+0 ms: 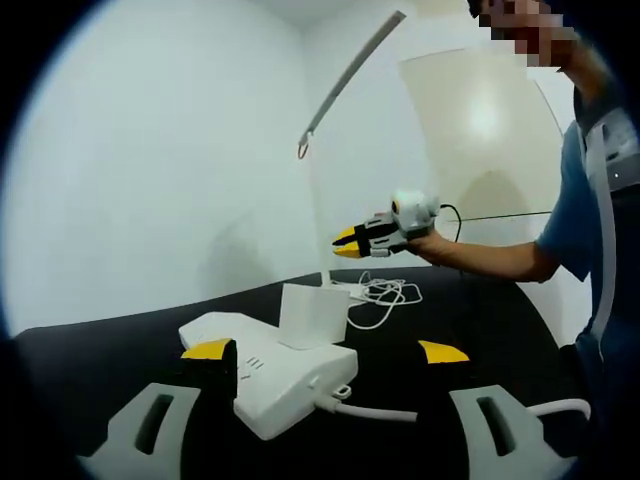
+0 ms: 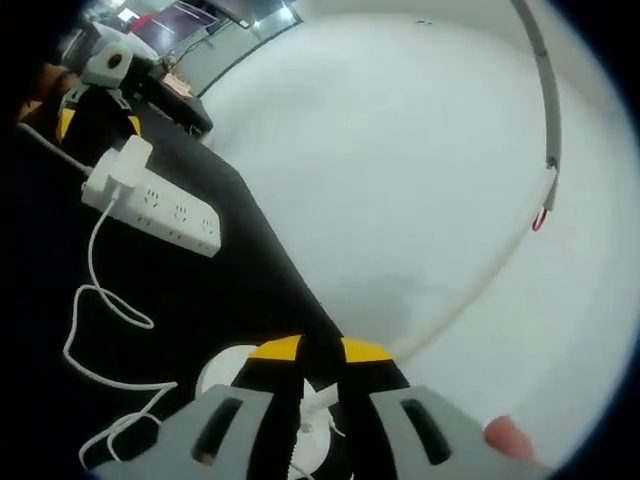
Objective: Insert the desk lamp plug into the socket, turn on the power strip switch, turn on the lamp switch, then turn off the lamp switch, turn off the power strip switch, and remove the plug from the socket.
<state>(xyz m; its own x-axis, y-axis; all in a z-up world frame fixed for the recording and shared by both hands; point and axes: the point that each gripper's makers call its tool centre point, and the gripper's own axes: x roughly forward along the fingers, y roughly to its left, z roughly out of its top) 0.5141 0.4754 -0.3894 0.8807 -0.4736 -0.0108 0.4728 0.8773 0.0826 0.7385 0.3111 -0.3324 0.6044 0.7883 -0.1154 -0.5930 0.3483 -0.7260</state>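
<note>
White blocky power strip (image 1: 268, 368), matte black table (image 1: 120, 350)

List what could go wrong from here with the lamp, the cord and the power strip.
1. The right gripper sits closed at the lamp base; a hard push might rock the tall lamp arm.
2. The white cord lies in loose loops between base and power strip; a gripper could snag it.
3. The left gripper straddles the strip's end, open; pressing there may slide the strip on the black table.
</note>
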